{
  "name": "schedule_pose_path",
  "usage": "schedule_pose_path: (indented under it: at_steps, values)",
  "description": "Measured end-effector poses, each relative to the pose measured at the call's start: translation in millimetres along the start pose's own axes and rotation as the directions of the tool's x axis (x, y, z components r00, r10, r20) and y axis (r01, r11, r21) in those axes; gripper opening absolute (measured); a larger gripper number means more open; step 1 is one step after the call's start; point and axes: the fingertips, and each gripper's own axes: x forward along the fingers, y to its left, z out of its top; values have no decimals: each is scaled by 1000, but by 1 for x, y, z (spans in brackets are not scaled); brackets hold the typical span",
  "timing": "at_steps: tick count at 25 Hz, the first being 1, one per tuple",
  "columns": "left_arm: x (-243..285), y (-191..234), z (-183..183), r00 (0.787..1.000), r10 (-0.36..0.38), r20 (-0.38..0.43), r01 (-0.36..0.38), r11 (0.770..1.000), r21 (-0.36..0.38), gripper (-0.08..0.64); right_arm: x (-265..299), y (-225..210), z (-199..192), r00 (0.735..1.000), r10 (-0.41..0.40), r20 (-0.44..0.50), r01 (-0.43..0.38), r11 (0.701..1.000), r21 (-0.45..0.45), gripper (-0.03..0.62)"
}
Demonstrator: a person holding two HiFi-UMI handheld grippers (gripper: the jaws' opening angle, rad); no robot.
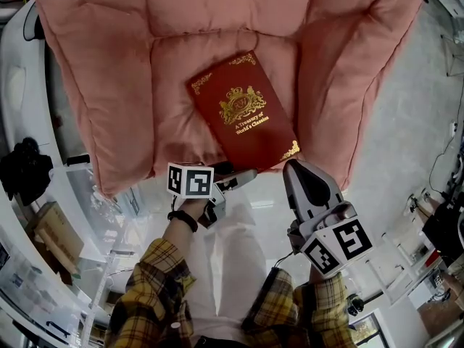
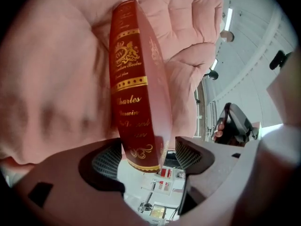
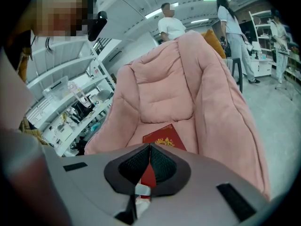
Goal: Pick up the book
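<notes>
Dark red hardback book with gold crest and gold corner ornaments (image 1: 245, 111) (image 2: 134, 93) (image 3: 164, 138) lay flat, cover up, on the seat of the pink padded fabric armchair (image 1: 94, 85) (image 2: 51, 88) (image 3: 221, 107). It sat skewed to the seat, with its near end close to the seat's front edge. The spine was on the left in the head view and carried gold lettering and bands.

Left gripper (image 1: 246, 176) (image 2: 149, 153) was at the book's near spine corner, at the seat's front edge. Its jaws were wide apart and the spine's lower end stood between them. There was a clear gap to the right-hand pad; contact on the other pad could not be judged. No clamp was on the book.

Right gripper (image 1: 292, 167) (image 3: 149, 147) was just off the seat's front edge, beside the book's near right corner and apart from it. Its jaws were together with nothing between them, and it pointed at the book.

Each gripper carried a white cube with black square markers, left (image 1: 190, 181) and right (image 1: 337, 246). Yellow plaid sleeves (image 1: 156, 281) and a black wristband (image 1: 183, 220) showed on the person's arms.

The armchair stood on a pale glossy floor (image 1: 406, 114). White shelving with clutter (image 3: 70, 112) was along the armchair's left side. Two people in white tops (image 3: 170, 25) (image 3: 230, 22) stood well behind the chair back.
</notes>
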Motion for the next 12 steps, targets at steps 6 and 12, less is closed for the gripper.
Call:
schedule_pose_path:
  at_steps: [6, 12]
  values:
    - [5, -10, 8, 1000, 18, -23, -17, 999, 40, 348, 0, -1, 7, 1000, 9, 11, -9, 1000, 9, 18]
    - [6, -12, 20, 999, -8, 51, 9, 1000, -14, 348, 1, -4, 5, 1000, 15, 2, -15, 1000, 13, 18]
